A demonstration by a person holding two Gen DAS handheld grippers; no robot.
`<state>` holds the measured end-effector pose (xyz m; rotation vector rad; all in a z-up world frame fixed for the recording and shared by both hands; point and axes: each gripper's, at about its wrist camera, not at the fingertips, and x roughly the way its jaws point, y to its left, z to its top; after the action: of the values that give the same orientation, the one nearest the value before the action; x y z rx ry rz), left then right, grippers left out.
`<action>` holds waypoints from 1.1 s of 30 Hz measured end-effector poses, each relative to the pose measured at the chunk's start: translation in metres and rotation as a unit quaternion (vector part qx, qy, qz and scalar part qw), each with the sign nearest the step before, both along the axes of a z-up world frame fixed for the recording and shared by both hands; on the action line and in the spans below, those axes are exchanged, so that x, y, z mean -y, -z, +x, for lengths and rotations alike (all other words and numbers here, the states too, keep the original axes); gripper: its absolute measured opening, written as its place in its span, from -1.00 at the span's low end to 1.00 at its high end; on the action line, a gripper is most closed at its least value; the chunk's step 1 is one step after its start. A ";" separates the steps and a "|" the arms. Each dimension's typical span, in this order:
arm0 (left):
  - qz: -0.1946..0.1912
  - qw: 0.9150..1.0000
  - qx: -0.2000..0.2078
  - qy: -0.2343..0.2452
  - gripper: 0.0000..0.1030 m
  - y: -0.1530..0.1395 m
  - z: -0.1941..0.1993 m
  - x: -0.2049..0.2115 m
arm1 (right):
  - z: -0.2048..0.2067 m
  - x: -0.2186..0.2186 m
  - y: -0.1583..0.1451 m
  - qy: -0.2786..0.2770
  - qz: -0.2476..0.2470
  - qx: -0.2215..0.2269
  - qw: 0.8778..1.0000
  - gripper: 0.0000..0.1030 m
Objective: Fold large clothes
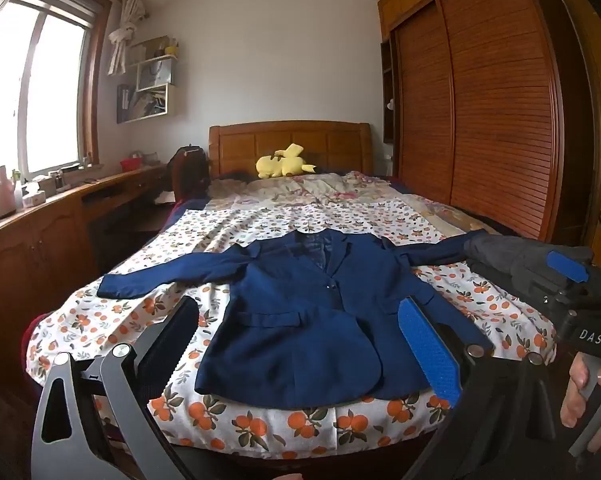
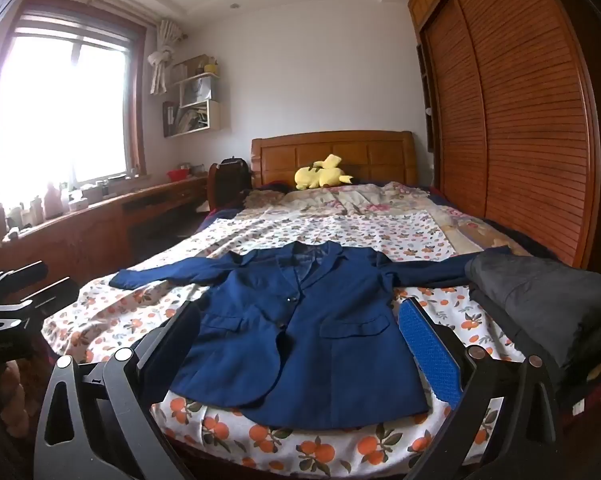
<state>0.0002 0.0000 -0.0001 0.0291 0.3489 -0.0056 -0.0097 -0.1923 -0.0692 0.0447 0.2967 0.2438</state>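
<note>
Garment: a navy blazer (image 1: pixel 300 316) lies face up on the bed (image 1: pixel 380 216), buttoned, both sleeves spread out to the sides, collar towards the headboard and hem near the foot edge.
Handling: it looks like a soft but structured cloth, likely heavier than a shirt, with stiffer lapels and shoulders; it should drape when lifted and may slide a little on the smooth sheet.
Where to hold: the sleeve cuffs and the shoulder seams seem the best holds for bringing the sleeves in; the hem corners suit the later fold upward. A pinch on one layer alone may drag the front open.
Left claw: the left claw (image 1: pixel 312 356) hangs above the foot of the bed, jaws spread wide, nothing between them.
Right claw: the right claw (image 2: pixel 300 344) is likewise released and empty, over the lower part of the blazer; a hand (image 1: pixel 588 392) holds its grip.
In the way: a folded dark grey garment (image 2: pixel 548 300) lies on the right edge of the bed, over or touching the end of the blazer's right-side sleeve; it may need shifting before that sleeve comes free.
Around: a yellow plush toy (image 2: pixel 324 178) sits by the headboard, well apart; a wardrobe (image 2: pixel 520 120) stands to the right, a cluttered counter (image 1: pixel 60 200) under the window.
</note>
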 end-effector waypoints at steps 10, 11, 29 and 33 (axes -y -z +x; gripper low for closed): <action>0.001 1.000 0.008 -0.002 0.95 0.001 0.000 0.000 | 0.000 0.000 0.000 0.000 0.002 0.000 1.000 0.86; 0.000 1.000 0.009 -0.003 0.95 -0.003 -0.003 0.001 | 0.000 0.000 0.000 0.000 0.002 -0.001 1.000 0.86; 0.008 1.000 0.017 -0.005 0.95 -0.009 -0.007 0.008 | 0.000 0.000 0.001 0.002 0.001 0.003 1.000 0.86; 0.007 1.000 0.016 -0.005 0.95 -0.007 -0.008 0.008 | 0.000 0.000 0.001 0.002 0.001 0.003 1.000 0.86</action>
<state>-0.0075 -0.0082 0.0074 0.0406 0.3162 0.0064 -0.0101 -0.1925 -0.0700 0.0468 0.2894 0.2410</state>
